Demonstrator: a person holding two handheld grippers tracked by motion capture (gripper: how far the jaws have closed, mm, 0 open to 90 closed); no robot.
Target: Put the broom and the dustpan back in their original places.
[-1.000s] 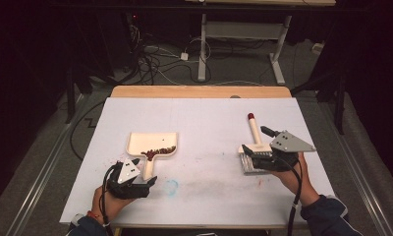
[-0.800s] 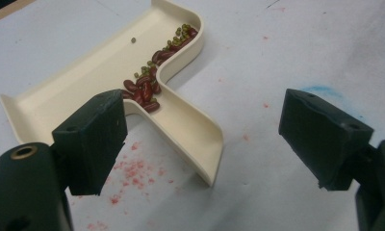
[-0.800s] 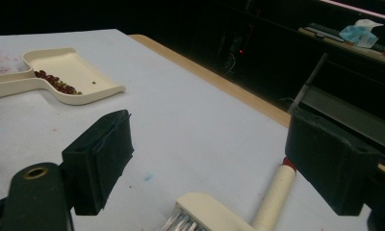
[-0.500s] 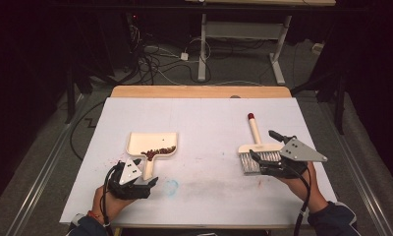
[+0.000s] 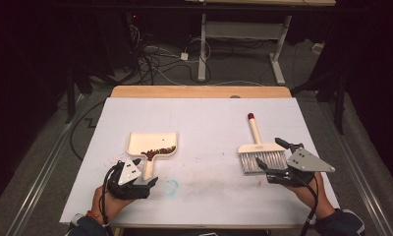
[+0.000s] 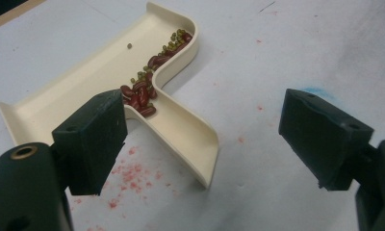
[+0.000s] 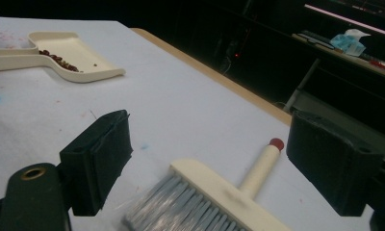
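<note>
Beans (image 6: 147, 89) are in the dustpan (image 5: 152, 145), brush (image 5: 257, 150) lies on the tabletop (image 5: 209, 118) — both your grippers' fingers (image 6: 92, 139) released, holding nothing — emptying the dustpan probably remains.

counts of items on the table
one dustpan (image 5: 152, 143), one brush (image 5: 259, 151), two grippers (image 5: 134, 181) (image 5: 271, 158); beans (image 6: 145, 89) too many to count.

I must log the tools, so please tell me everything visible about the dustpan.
The dustpan is cream-coloured, plastic-looking, with a flat tray, raised rim and short channel-shaped handle. It lies flat on the white table, handle toward the person. Red beans and small green ones sit along its back wall. The left gripper is open around the handle, fingers not closed on it.
</note>
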